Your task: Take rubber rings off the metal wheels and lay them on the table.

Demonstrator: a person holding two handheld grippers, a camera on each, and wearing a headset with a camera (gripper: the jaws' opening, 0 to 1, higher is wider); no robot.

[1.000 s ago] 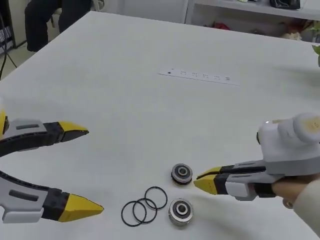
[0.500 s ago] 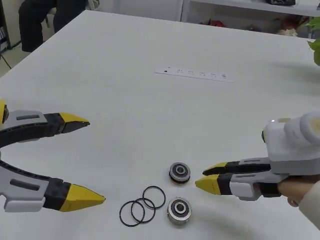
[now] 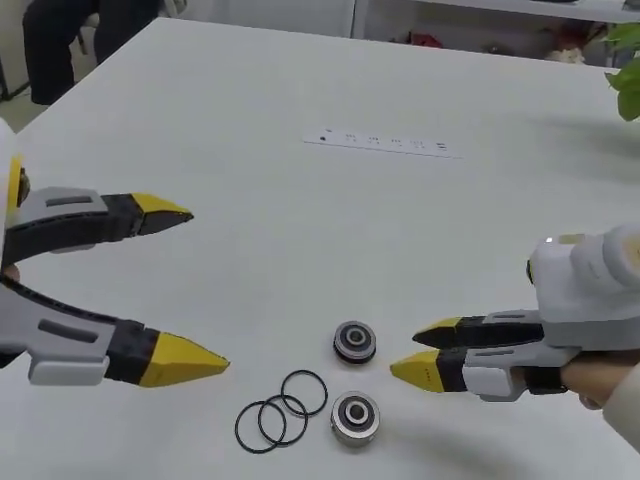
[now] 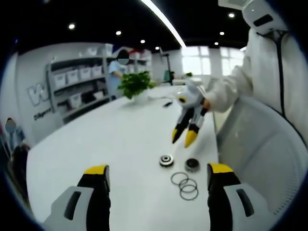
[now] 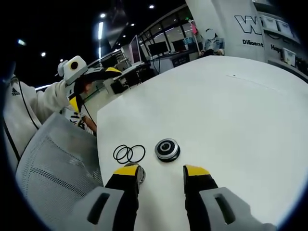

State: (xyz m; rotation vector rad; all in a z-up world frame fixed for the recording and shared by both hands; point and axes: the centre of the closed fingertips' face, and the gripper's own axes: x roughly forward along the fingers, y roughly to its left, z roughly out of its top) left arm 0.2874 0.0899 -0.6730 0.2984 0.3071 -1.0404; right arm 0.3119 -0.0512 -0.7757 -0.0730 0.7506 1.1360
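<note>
Two metal wheels lie on the white table (image 3: 300,230). The farther wheel (image 3: 355,341) has a dark rim, and the nearer wheel (image 3: 354,417) looks bare metal. Three black rubber rings (image 3: 280,410) lie overlapping just left of the nearer wheel. My right gripper (image 3: 405,350) is open a little and empty, its tips just right of the two wheels. My left gripper (image 3: 205,290) is wide open and empty, left of the rings. In the right gripper view the dark-rimmed wheel (image 5: 167,149) lies ahead of the jaws, with the rings (image 5: 129,153) beside it. The left gripper view has both wheels (image 4: 166,160) and the rings (image 4: 185,185).
A flat white strip with small markings (image 3: 380,142) lies farther back on the table. A green plant (image 3: 625,85) is at the far right edge. A person (image 3: 60,40) sits beyond the far left corner. A mesh chair back (image 5: 53,163) stands by the table's near edge.
My right gripper's jaws have parted slightly and its tips have drawn back a little from the wheels. The left gripper has edged forward. Wheels and rings lie as before.
</note>
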